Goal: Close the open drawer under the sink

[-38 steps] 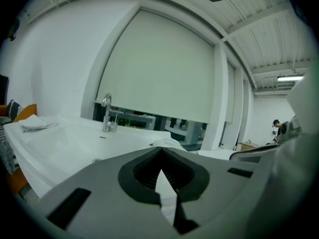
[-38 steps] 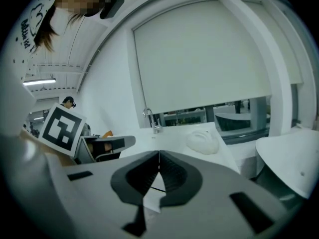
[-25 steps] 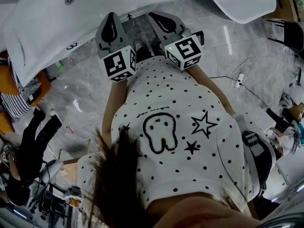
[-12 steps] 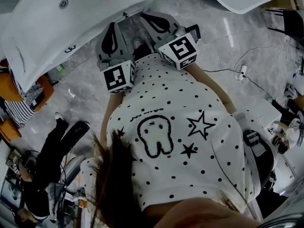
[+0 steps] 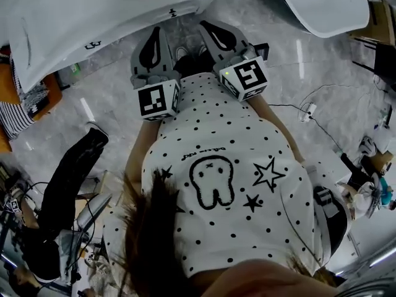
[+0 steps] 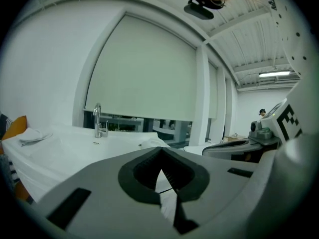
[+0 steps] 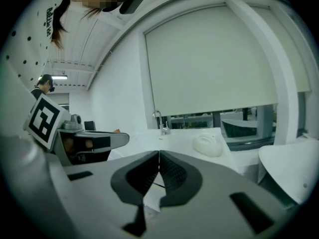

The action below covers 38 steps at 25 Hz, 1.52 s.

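Looking down in the head view, I hold both grippers side by side in front of my dotted white shirt. They point at the front edge of the white sink counter (image 5: 93, 14). My left gripper (image 5: 156, 31) is shut, its tips meeting with nothing between them (image 6: 161, 152). My right gripper (image 5: 208, 25) is likewise shut and empty (image 7: 159, 154). Both gripper views look over the counter top to the chrome faucet (image 6: 98, 121) (image 7: 159, 121). The drawer lies below the counter and shows in no view.
A second white basin (image 5: 322, 5) stands at the upper right. Cables and a plug strip (image 5: 307, 111) lie on the marble floor to the right. A person in black (image 5: 68, 184) stands at the left. A white moulded piece (image 7: 209, 145) rests on the counter.
Both grippers have come a little nearer the counter's front edge, the left one more. The person in black at the left has shifted.
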### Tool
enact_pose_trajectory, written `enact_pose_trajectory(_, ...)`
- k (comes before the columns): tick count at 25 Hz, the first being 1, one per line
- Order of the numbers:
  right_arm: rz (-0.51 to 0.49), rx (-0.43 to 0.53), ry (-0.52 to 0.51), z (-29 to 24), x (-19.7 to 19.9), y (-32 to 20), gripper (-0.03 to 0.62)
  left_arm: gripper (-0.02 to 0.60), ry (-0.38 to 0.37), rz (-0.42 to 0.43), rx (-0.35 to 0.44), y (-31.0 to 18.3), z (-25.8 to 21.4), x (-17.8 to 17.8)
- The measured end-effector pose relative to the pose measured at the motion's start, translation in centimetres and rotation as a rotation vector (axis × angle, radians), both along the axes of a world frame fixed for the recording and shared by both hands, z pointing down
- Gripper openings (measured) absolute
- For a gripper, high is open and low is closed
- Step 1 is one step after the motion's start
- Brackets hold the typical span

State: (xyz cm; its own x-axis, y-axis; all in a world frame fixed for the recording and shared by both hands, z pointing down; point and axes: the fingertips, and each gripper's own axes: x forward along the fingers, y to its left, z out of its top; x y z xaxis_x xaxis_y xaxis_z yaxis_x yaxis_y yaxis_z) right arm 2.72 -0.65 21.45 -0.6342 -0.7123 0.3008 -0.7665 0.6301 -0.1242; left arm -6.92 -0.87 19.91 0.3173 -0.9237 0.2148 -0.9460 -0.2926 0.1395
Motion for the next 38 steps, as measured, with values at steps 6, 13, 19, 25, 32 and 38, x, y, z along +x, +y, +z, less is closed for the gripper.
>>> enact_pose_trajectory(6,-0.055,0.011,0.024,0.5,-0.2,1.0,0.015,0.005,0.020,-0.028,-0.008,1.0,0.6,0.2)
enact_pose_trajectory(13,-0.081,0.002,0.047,0.6,1.1,1.5,0.014,0.005,0.046,-0.022,-0.025,1.8,0.8,2.1)
enact_pose_trajectory(19,-0.117,0.013,0.043,0.4,5.3,2.5,0.014,0.005,0.026,-0.004,-0.008,3.2,0.4,7.5)
enact_pose_trajectory(25,-0.177,0.033,0.052,-0.5,7.7,2.9,0.015,0.005,-0.002,0.004,0.009,3.5,-0.7,11.2)
enact_pose_trajectory(32,-0.221,0.055,0.058,-0.5,7.6,3.8,0.014,0.005,-0.003,0.010,0.023,3.7,-0.8,12.0)
enact_pose_trajectory(38,-0.213,0.055,0.048,-0.8,7.7,4.1,0.014,0.005,-0.004,0.017,0.021,3.9,-0.9,12.0)
